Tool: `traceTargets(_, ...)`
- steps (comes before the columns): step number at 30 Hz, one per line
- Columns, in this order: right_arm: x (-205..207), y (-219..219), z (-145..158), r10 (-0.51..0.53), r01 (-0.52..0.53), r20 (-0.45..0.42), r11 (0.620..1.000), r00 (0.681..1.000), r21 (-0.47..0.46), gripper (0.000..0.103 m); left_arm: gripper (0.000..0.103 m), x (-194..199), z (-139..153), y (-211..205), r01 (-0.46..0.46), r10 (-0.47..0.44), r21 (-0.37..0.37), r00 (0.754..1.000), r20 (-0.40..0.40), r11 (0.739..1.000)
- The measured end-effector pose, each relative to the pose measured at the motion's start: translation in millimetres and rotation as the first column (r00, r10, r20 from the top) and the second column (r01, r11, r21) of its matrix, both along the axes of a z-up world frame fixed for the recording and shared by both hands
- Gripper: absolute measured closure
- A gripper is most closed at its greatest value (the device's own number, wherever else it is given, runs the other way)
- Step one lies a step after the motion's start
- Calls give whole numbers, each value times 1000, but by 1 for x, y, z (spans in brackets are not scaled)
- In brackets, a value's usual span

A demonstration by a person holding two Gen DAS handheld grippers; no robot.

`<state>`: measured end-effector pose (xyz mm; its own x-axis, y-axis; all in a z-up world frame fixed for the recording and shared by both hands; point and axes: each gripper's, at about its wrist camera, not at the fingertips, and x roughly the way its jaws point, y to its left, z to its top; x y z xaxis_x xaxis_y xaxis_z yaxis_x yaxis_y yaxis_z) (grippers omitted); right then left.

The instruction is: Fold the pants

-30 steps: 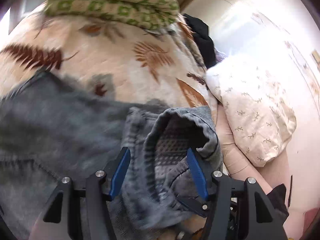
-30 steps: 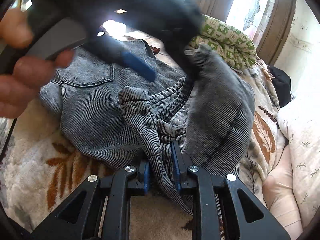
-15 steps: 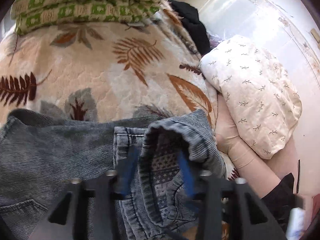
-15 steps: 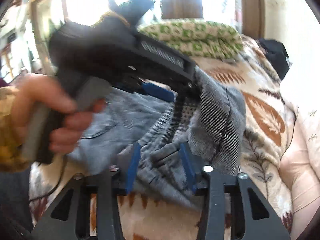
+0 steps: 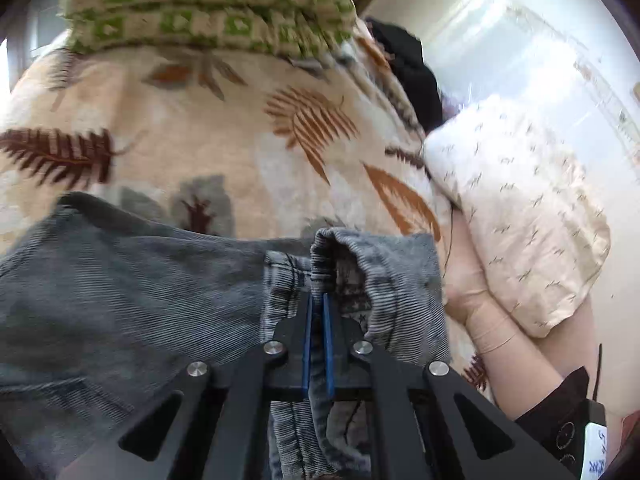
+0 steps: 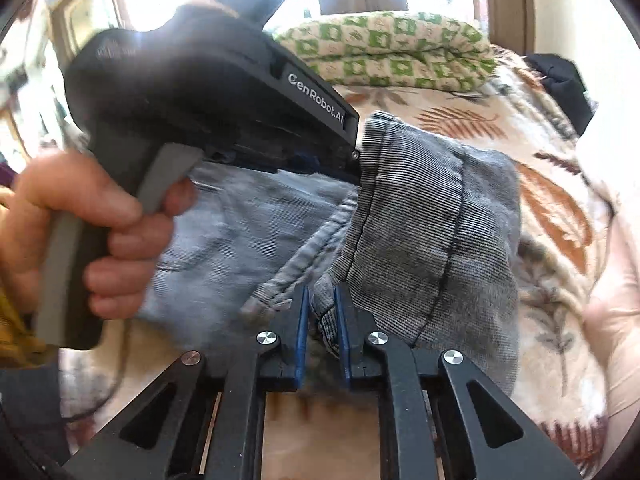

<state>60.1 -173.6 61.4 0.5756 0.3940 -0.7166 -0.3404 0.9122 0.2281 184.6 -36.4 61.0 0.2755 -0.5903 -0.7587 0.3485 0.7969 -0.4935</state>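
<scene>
The grey pants (image 5: 132,304) lie on a bed covered by a leaf-print blanket (image 5: 224,148), with the waistband end lifted off the blanket between the two tongs. The left tongs (image 5: 317,300) are pinched tight on a rolled edge of the waistband, the blue pads almost meeting with a thin fold of denim between them. The right tongs (image 6: 322,304) are clamped on another bunch of the same cloth, a narrow fold showing between their pads, and a flap of the pants hangs to the right of them. In the right wrist view a hand (image 6: 76,232) grips the left tool's grey handle, its black body reaching over the pants. A green-patterned pillow (image 5: 208,8) sits at the far end of the bed, a pale sprigged pillow (image 5: 520,216) lies along the right side, and a black garment (image 5: 408,72) rests between them.
</scene>
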Motion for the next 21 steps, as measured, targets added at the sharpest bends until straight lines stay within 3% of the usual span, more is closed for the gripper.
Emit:
traceTargets(4, -5, 6, -4, 43, -42, -21, 998, 999, 43, 91, 97, 1, 2, 18, -58, 58, 13, 998, 7, 998)
traceTargets(9, -2, 12, -31, 81, -81, -59, 997, 995, -4, 91, 97, 6, -50, 13, -72, 83, 116, 992, -98, 991)
traceTargets(13, -6, 13, -28, 108, -109, -22, 993, 994, -35, 88, 97, 4, -47, 18, -81, 87, 68, 992, -89, 994)
traceTargets(17, -16, 19, -16, 115, -110, 46, 990, 992, -92, 61, 95, 7, -29, 28, -80, 81, 16, 994, -78, 997)
traceTargets(18, -18, 21, -15, 119, -111, 62, 987, 991, -112, 58, 93, 9, -24, 30, -84, 84, 6, 994, -75, 996)
traceTargets(21, -18, 34, -24, 127, -105, 81, 965, 989, -239, 54, 76, 17, -19, 26, -81, 81, -3, 993, -81, 997)
